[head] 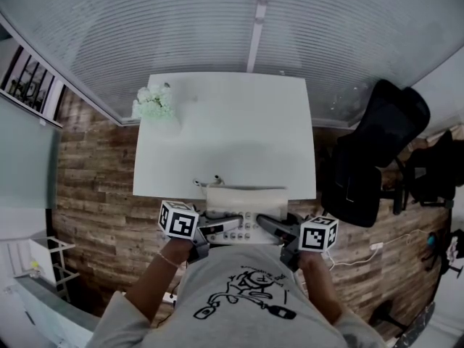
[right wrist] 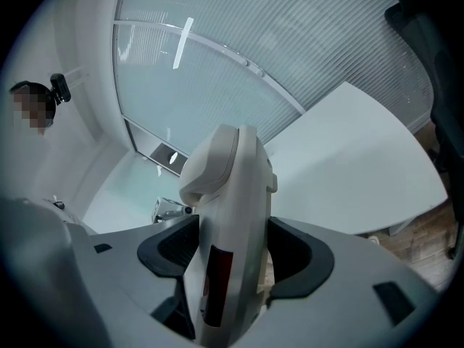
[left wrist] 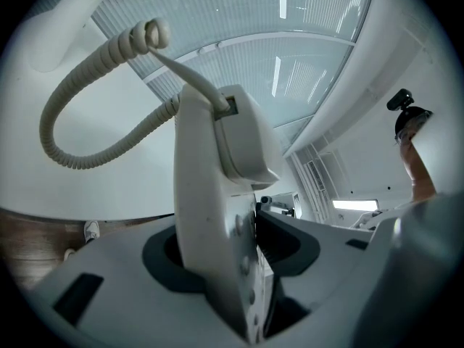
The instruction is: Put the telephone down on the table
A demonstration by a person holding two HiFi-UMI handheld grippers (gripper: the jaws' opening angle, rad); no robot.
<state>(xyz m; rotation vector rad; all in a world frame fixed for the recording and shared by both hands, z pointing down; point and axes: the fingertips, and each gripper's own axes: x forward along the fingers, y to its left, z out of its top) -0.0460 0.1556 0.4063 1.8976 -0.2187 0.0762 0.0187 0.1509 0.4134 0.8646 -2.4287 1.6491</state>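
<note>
— Between the left gripper (head: pixel 230 228) and right gripper (head: pixel 267 227), what's there?
— The telephone (head: pixel 246 232), squeezed by each from its own side, by the table's (head: pixel 225 129) near edge.

Table (head: pixel 232 129) top: broad bare span across centre, right half and far edge; open to approach from near edge.
Obstacle on top: flower bunch (head: pixel 154 101) at far-left corner.
Near edge: telephone (head: pixel 246 198) bridges gap between left gripper (head: pixel 221 227) and right gripper (head: pixel 270 227), both clamped on it. Coiled cord (left wrist: pixel 49 130) loops out over table on left side.
Black chair (head: pixel 373 154) just beside table's right edge; passage there narrow.
Blinds (head: pixel 181 20) close off far side.
</note>
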